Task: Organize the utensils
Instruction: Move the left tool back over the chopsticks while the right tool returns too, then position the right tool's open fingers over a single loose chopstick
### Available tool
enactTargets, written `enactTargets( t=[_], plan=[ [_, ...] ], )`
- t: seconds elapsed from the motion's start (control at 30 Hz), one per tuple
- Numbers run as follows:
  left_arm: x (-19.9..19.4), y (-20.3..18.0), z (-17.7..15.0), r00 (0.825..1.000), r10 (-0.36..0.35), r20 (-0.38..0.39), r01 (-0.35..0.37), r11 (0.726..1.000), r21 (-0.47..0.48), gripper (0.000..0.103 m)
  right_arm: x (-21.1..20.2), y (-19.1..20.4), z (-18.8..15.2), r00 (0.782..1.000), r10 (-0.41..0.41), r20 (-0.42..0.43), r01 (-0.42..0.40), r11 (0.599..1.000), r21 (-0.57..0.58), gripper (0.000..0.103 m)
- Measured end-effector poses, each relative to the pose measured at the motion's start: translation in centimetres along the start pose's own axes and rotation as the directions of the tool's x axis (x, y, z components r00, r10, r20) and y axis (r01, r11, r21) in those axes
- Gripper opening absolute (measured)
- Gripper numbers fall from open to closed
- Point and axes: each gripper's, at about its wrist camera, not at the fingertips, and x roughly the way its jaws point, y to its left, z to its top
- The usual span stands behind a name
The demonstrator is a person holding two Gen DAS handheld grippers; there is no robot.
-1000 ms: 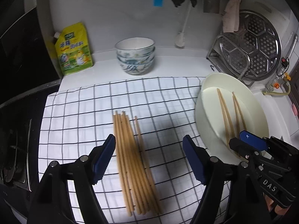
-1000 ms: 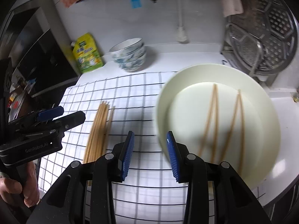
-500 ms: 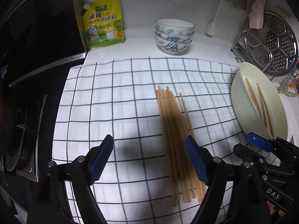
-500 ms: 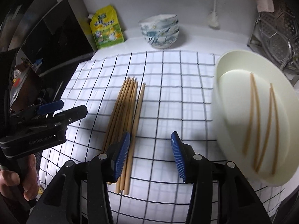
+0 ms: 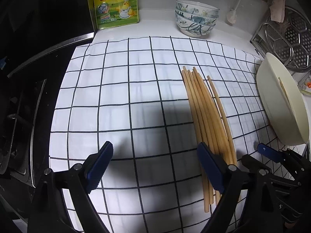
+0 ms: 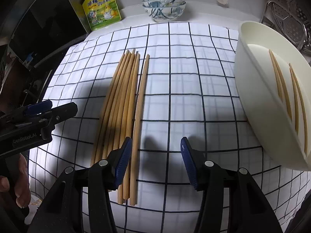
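- Both tongs have shifted leftward since a second ago; the cream plate (image 6: 252,89) now sits at the right edge.
- Left tongs (image 5: 155,167) spread wide, empty.
- Right tongs (image 6: 154,159) spread, empty.
- Chopstick bundle (image 6: 122,104) lies on the checked cloth (image 5: 120,101); four more chopsticks (image 6: 287,97) rest in the plate.

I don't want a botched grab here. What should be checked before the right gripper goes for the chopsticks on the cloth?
1. Right gripper open and empty: ok.
2. Left gripper open and empty: ok.
3. Chopsticks lie flat on the checked cloth, roughly parallel: ok.
4. Right gripper centred over the bundle: not ok; only its left finger overlaps it.
5. One chopstick lies slightly apart from the rest: not ok for a single grab.
6. White dish beside the cloth holds chopsticks already, with room for more: ok.
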Motion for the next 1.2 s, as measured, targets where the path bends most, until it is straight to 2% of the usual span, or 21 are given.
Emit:
enactTargets(
  t=[0.3,0.6,1.2],
  plan=[
    [0.4,-0.5,-0.5,1.000,-0.007,-0.011,0.007,1.000,0.024,0.087,1.2,0.6,-0.4,0.999,-0.037,-0.004,0.037,0.999,-0.015,0.050],
    [0.6,-1.0,-0.7,1.000,-0.014,-0.014,0.014,0.999,0.029,0.087,1.5,1.4,-0.8,0.997,-0.081,-0.005,0.080,0.994,-0.078,0.050],
    [2.0,-3.0,-1.0,1.000,-0.006,-0.030,0.008,0.998,0.064,0.087,0.5,-2.9,-0.9,0.995,-0.103,0.012,0.103,0.994,0.024,0.050]
  ],
)
